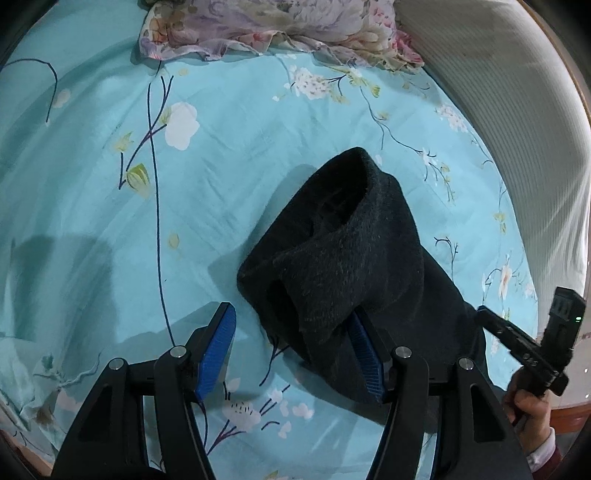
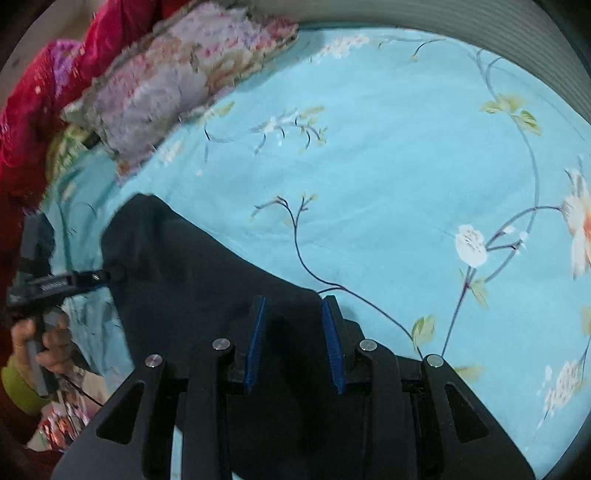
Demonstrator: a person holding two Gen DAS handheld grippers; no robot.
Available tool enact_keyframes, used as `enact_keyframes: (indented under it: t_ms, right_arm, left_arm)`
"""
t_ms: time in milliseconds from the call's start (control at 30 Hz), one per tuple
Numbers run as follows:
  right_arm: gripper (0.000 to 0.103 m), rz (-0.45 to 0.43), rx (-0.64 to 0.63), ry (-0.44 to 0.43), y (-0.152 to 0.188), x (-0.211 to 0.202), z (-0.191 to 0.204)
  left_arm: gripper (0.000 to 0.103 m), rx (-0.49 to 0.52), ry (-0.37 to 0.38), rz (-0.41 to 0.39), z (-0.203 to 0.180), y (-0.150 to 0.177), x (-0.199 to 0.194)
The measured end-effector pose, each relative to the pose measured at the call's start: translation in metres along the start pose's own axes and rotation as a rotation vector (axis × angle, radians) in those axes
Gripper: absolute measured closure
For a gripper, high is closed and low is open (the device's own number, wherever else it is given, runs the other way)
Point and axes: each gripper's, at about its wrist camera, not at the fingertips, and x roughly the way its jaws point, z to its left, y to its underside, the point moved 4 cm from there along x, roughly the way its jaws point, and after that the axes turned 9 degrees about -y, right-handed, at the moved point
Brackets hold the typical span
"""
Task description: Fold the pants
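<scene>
The dark pants (image 1: 343,258) lie bunched on the turquoise floral bedsheet (image 1: 229,177), with the fuzzy inside of the waist turned out. My left gripper (image 1: 291,325) is open; its right finger is tucked under a fold of the pants, its left finger over bare sheet. In the right wrist view the pants (image 2: 192,280) spread flat to the left. My right gripper (image 2: 293,306) is open, its fingers over the pants' edge, nothing between them. Each gripper shows in the other's view, the right gripper (image 1: 517,343) at the right edge, the left gripper (image 2: 74,280) at the left.
A floral pillow (image 1: 266,29) lies at the head of the bed, also in the right wrist view (image 2: 177,77). A red quilt (image 2: 44,85) is bunched beside it. A white ribbed headboard or wall (image 1: 517,129) runs along the right side.
</scene>
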Motion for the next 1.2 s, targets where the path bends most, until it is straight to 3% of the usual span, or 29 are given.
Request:
enact_keyframes:
  t_ms: [100, 200, 233, 333, 400, 500, 600, 700, 933, 1100, 1200]
  right_arm:
    - [0.069, 0.051, -0.013, 0.023, -0.001, 0.021, -0.008]
    - [0.070, 0.075, 0.001, -0.011, -0.002, 0.035, -0.015]
    - [0.082, 0.070, -0.001, -0.025, -0.004, 0.037, -0.016]
    - [0.092, 0.071, -0.022, -0.026, -0.008, 0.034, -0.012]
    - [0.093, 0.060, -0.054, -0.042, -0.008, 0.022, -0.004]
    - [0.093, 0.023, -0.082, -0.094, -0.011, -0.001, 0.005]
    - [0.094, -0.023, -0.129, -0.151, -0.009, -0.025, 0.016]
    - [0.094, -0.043, -0.128, -0.128, -0.011, -0.027, 0.009]
    - [0.095, -0.054, -0.101, -0.006, -0.026, 0.020, 0.001]
    - [0.095, -0.060, -0.087, 0.073, -0.028, 0.042, -0.005]
    - [0.095, -0.056, -0.081, 0.099, -0.027, 0.051, -0.009]
  left_arm:
    - [0.040, -0.008, -0.001, 0.002, -0.001, -0.004, 0.007]
    - [0.043, -0.011, -0.005, -0.007, -0.004, -0.010, 0.016]
    - [0.046, -0.010, -0.007, -0.015, -0.005, -0.012, 0.019]
    - [0.073, 0.034, -0.004, -0.052, -0.014, -0.017, 0.017]
    - [0.085, 0.074, 0.017, -0.083, -0.020, -0.017, 0.007]
    - [0.086, 0.121, 0.099, -0.117, -0.028, -0.014, -0.025]
    - [0.086, 0.173, 0.186, -0.202, -0.033, -0.008, -0.073]
    - [0.086, 0.197, 0.224, -0.218, -0.030, -0.004, -0.086]
    - [0.087, 0.268, 0.082, -0.221, -0.024, -0.011, -0.047]
    - [0.085, 0.390, -0.050, -0.263, -0.022, -0.017, -0.016]
    - [0.079, 0.474, -0.162, -0.267, -0.023, -0.012, 0.007]
